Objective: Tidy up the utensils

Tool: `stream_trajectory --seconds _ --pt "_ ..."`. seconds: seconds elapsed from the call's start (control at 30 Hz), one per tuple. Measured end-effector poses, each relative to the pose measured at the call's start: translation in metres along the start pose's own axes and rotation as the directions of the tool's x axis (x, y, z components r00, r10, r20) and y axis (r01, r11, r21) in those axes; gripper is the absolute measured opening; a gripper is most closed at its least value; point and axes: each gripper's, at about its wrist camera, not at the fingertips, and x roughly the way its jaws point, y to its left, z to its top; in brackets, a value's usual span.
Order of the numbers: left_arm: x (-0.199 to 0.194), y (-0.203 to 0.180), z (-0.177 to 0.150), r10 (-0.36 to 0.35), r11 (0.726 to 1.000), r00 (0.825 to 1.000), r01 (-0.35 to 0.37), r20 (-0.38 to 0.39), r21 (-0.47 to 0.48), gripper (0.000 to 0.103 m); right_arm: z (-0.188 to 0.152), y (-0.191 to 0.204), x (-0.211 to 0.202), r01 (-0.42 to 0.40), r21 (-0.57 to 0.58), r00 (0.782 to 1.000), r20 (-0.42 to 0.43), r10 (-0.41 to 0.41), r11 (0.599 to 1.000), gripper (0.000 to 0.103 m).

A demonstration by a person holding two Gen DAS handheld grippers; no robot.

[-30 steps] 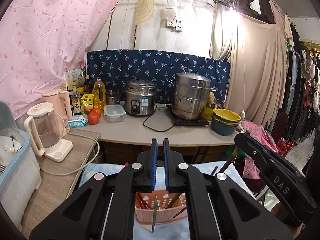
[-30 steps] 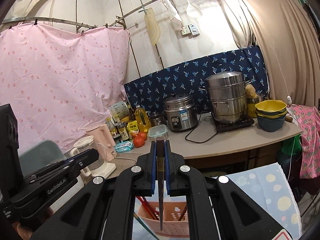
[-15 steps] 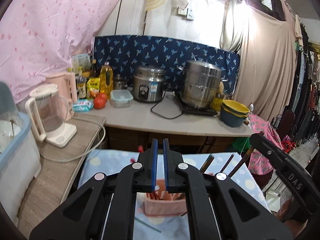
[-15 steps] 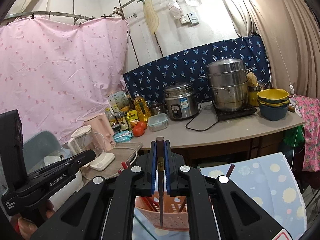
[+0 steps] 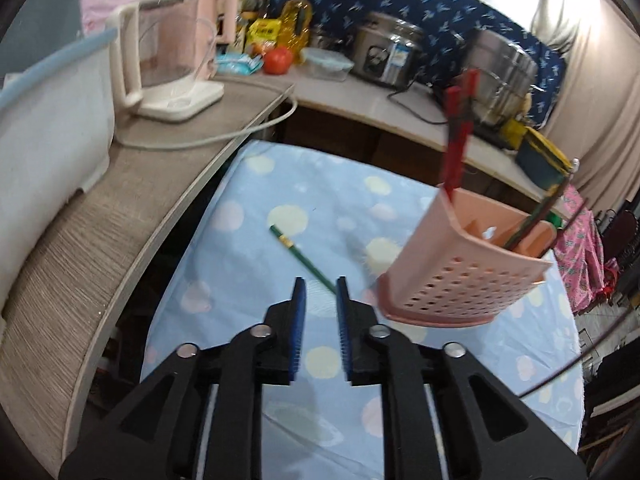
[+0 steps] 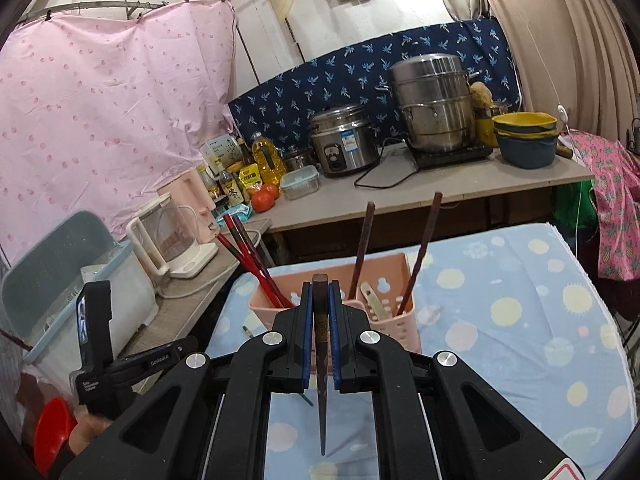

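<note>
A pink perforated utensil holder stands on the blue dotted tablecloth; it also shows in the right wrist view. It holds red chopsticks and brown chopsticks. A green chopstick lies flat on the cloth left of the holder. My left gripper is open and empty, just short of the green chopstick's near end. My right gripper is shut on a dark brown chopstick, held upright in front of the holder.
A grey side counter with a white kettle and a dish rack runs along the left. A back counter carries a rice cooker, a steamer pot, bowls, bottles and tomatoes.
My left gripper has tilted down toward the tablecloth and opened a little, bringing the green chopstick into view. My right gripper has lowered toward the holder, still holding the brown chopstick.
</note>
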Motion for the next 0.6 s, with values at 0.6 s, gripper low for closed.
stream_trajectory --seconds 0.6 --pt "0.170 0.027 0.042 0.071 0.995 0.982 -0.083 -0.176 -0.060 0.035 0.009 0.004 0.020 0.024 -0.017 0.998 -0.055 -0.025 1.000 0.007"
